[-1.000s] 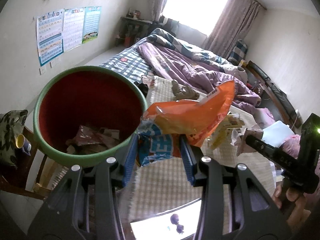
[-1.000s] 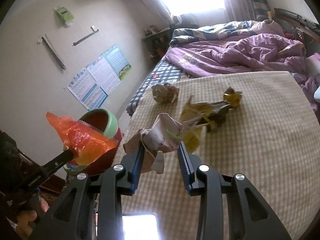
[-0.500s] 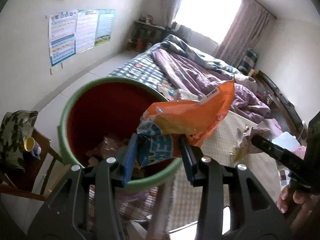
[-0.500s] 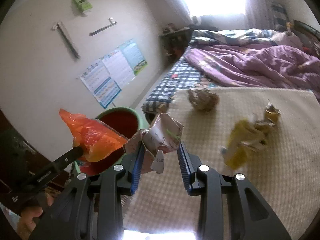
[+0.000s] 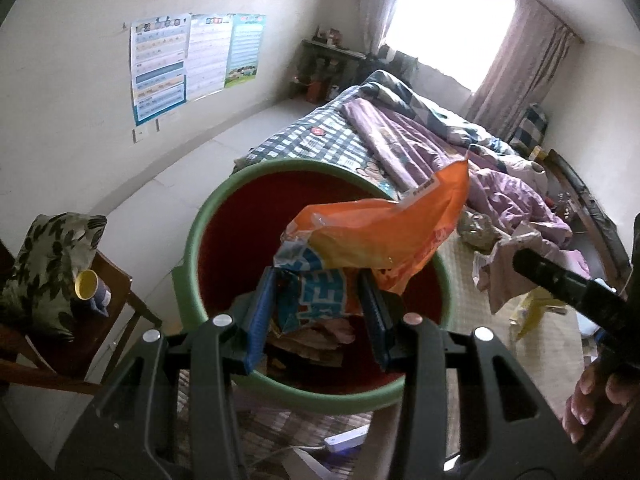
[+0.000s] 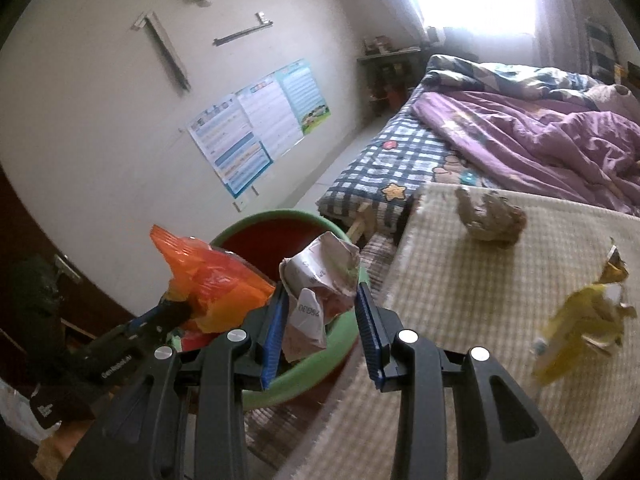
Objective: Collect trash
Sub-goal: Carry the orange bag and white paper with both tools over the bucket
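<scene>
**A:** Which step are you on?

**B:** The drop; my left tool (image 5: 318, 296) is clenched on an orange snack bag (image 5: 376, 236) and hangs over the mouth of the green-rimmed bin (image 5: 192, 240); wrappers already lie in the bottom of it; my right tool (image 6: 320, 320) grips a crumpled paper wrapper (image 6: 320, 276) near the bin's rim (image 6: 308, 372), on the side toward the woven mat (image 6: 480, 288).

**A:** Is either piece let go?

**B:** No; both sets of jaws are closed on their loads; the orange bag stands up out of the left tool, most of it above the red interior.

**A:** What does the next move call for?

**B:** By my judgement, opening the left jaws where they are, since the bag looks centred enough to fall inside; the right tool seems to need a short carry further over the opening first, or the paper may catch the rim and land outside.

**A:** What is left after that?

**B:** A brown crumpled wad (image 6: 490, 216) and a yellow wrapper (image 6: 580, 328) lie on the mat, well apart from the bin; so the task is not near done.
</scene>
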The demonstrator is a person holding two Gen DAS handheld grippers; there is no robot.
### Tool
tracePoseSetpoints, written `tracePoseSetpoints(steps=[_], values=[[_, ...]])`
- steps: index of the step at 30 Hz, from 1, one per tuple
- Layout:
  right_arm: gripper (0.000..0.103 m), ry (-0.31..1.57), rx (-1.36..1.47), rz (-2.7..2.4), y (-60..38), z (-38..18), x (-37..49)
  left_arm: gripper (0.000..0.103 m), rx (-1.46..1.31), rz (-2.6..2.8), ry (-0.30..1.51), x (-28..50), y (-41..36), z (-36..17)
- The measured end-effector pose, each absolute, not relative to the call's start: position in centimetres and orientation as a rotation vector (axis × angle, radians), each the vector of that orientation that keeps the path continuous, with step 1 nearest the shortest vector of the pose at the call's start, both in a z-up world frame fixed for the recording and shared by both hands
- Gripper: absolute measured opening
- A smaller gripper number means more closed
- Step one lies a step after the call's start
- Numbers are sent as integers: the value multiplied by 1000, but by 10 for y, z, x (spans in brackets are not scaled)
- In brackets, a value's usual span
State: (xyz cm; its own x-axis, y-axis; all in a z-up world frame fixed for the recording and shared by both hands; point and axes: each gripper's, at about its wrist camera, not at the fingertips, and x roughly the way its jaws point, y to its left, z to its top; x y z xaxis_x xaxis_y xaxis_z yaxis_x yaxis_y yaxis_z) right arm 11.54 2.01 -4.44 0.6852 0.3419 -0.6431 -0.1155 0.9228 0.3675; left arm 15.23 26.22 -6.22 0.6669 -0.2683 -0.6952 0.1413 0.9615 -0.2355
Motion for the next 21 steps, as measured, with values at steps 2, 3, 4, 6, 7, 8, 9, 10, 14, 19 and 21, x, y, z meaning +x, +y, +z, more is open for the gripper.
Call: tracePoseSetpoints(steps=[2,3,4,6,7,8,9,10,14,19,21], values=[[34,778,304,270,25,-46,118,40,-158,-220,813,155,265,-64],[34,782,302,274,28,-48,120,40,-154,-216,814,155,266,-65],[34,786,303,276,29,-49,121,40,-150,-211,817,156,267,-66],[34,794,304,280,32,-51,125,40,-146,-206,825,158,268,-68],[34,799,304,283,34,-53,127,40,-146,-205,830,159,269,-70],[34,801,302,285,35,-53,129,40,-145,-204,833,161,269,-70],[34,803,299,287,37,-53,131,40,-143,-203,835,162,270,-71],[34,805,295,290,39,-53,132,40,-142,-203,837,164,270,-71],[34,813,285,299,47,-58,137,40,-137,-202,850,169,270,-74],[34,828,281,306,53,-62,141,40,-128,-203,863,175,271,-78],[35,833,279,309,55,-64,142,40,-128,-201,866,175,271,-79]])
